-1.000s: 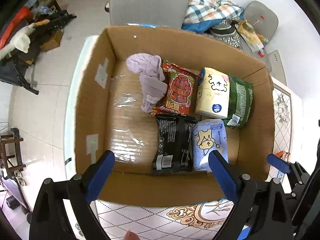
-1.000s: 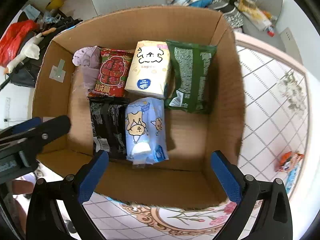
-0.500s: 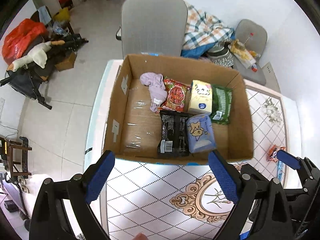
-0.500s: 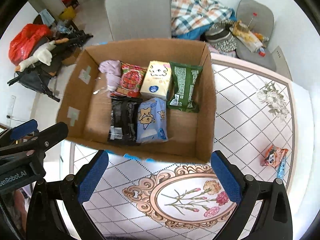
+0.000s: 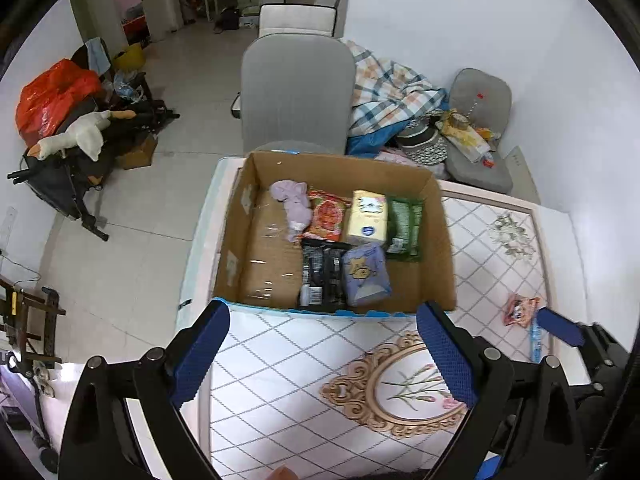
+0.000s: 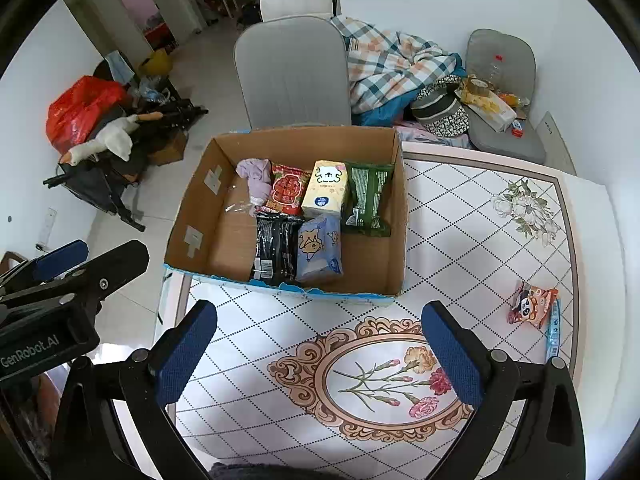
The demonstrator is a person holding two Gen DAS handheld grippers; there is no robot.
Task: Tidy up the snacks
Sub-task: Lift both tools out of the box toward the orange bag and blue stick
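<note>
both grippers, left gripper and right gripper, hang spread wide and empty at the bottom of their frames. the cardboard box at frame centre holds packets; an orange snack packet lies at the right on the table.

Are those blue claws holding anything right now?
Nothing. The left gripper and right gripper are both open and empty above the table; the snacks lie in the cardboard box.

The blue strip beside the orange packet is perhaps candy.
</note>
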